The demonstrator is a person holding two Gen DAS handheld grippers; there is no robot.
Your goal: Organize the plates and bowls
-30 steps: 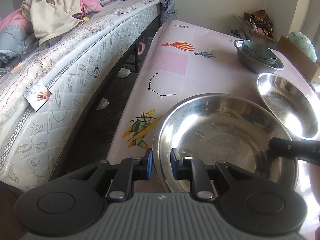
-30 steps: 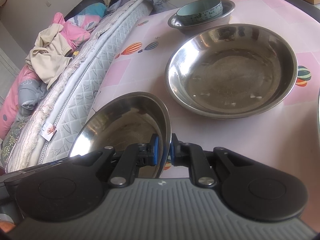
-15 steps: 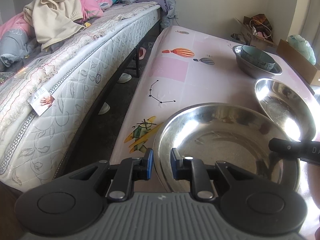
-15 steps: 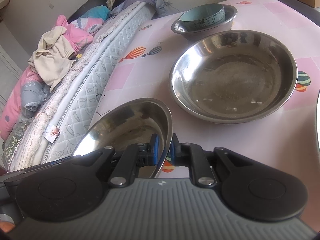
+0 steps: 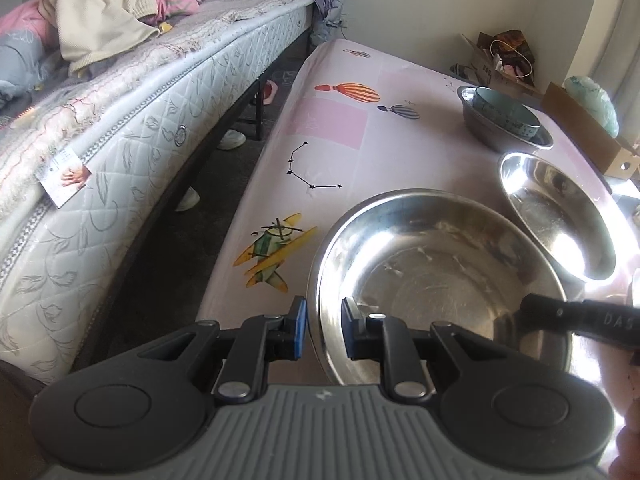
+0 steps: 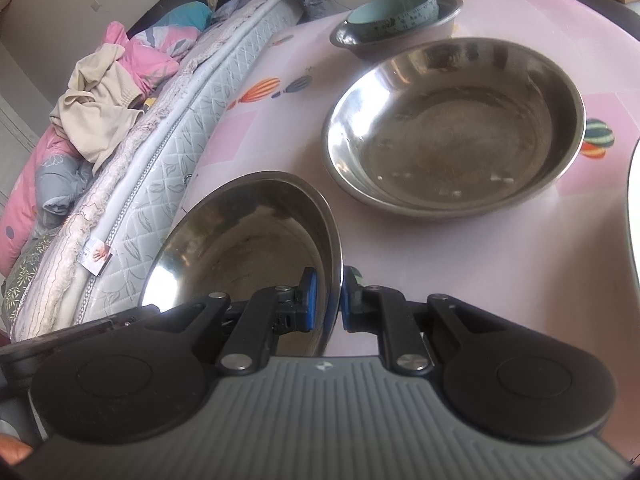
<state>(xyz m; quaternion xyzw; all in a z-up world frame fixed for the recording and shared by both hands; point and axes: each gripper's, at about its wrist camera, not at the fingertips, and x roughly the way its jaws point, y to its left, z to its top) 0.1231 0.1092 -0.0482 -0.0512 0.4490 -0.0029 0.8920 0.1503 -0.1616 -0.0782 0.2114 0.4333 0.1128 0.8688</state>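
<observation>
1. Since a second earlier, the held steel bowl (image 5: pixel 436 280) was seen tilted slightly differently; the far bowls sat lower in the left view.
2. The left tool (image 5: pixel 322 330) was closed on its near rim, the right tool (image 6: pixel 327 300) clamped on its opposite rim; the bowl was carried above the counter (image 5: pixel 332 136).
3. Both grips probably needed keeping level and moved together toward the second steel bowl (image 6: pixel 456 128) for nesting.
4. The blue bowl (image 6: pixel 394 10) was already nested in a small steel bowl (image 6: pixel 400 38).

Bare tablecloth (image 5: pixel 332 128) lies open on the bed (image 5: pixel 132 120) side, free to pass. On the other side three bowls crowd in a row: held bowl (image 5: pixel 440 276), steel bowl (image 5: pixel 560 220) just beyond, stacked bowls (image 5: pixel 504 120) at the far end.
</observation>
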